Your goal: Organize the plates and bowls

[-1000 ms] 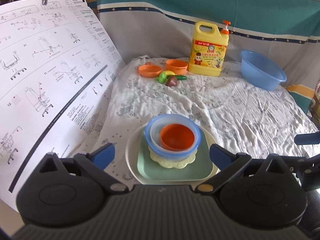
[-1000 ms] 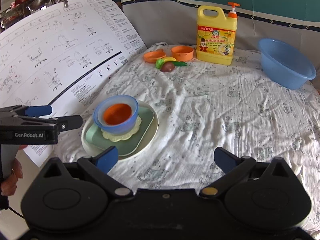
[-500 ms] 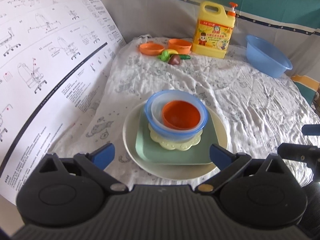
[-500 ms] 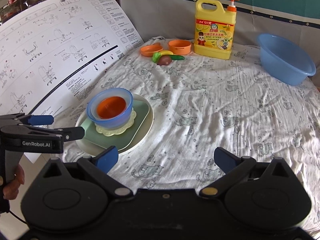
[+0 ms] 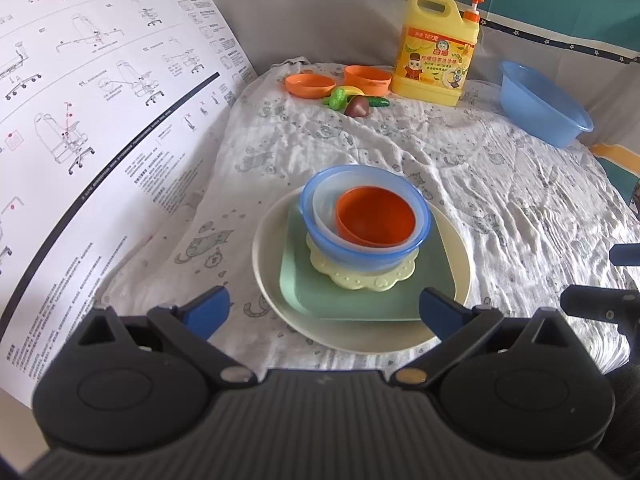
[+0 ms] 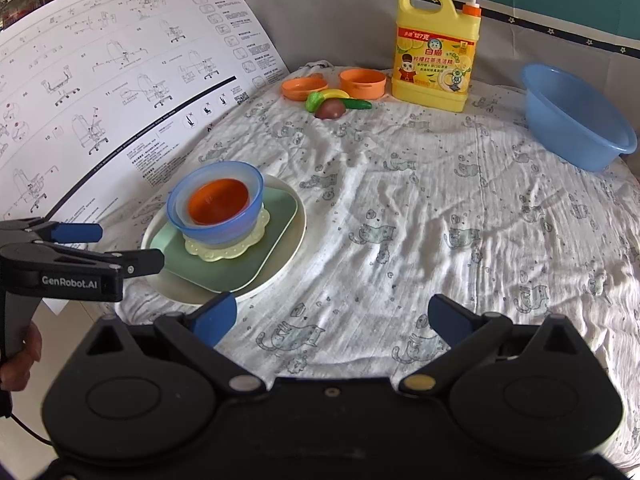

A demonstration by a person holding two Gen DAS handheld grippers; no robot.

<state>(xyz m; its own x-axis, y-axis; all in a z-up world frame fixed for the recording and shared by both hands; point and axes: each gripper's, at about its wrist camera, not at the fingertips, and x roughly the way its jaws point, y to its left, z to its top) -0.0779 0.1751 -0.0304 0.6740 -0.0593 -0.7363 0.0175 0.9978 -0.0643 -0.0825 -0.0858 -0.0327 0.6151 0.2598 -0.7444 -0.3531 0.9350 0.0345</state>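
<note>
- Stack of plates and bowls point(image 5: 362, 256) near the left front of the bed, on a crinkly white sheet with little cats point(image 6: 420, 216).
- From the bottom up: round cream plate point(image 5: 268, 264), square green plate with soft corners point(image 5: 304, 288), yellow mat with a wavy edge point(image 5: 372, 280), shiny see-through blue bowl point(image 5: 320, 232), pale bowl point(image 5: 322, 208), small orange bowl point(image 5: 374, 216).
- Most of the mat hidden under the blue bowl; pale bowl mostly hidden too.
- Near edge of the cream plate cut off by the left gripper point(image 5: 322, 306).
- Far back: flat orange dish point(image 6: 304, 89), orange cup point(image 6: 362, 82), toy veggies point(image 6: 332, 104), tall yellow soap jug with a pump point(image 6: 434, 48), big blue tub point(image 6: 576, 128). Toy shapes hard to tell.
- Big paper with chair drawings point(image 5: 100, 120) on the left, print too small to read.
- Left gripper fingers point(image 5: 206, 310) spread wide, holding nothing, just in front of the stack.
- Right gripper point(image 6: 332, 316) fingers point(image 6: 212, 316) spread wide, empty, over bare sheet.
</note>
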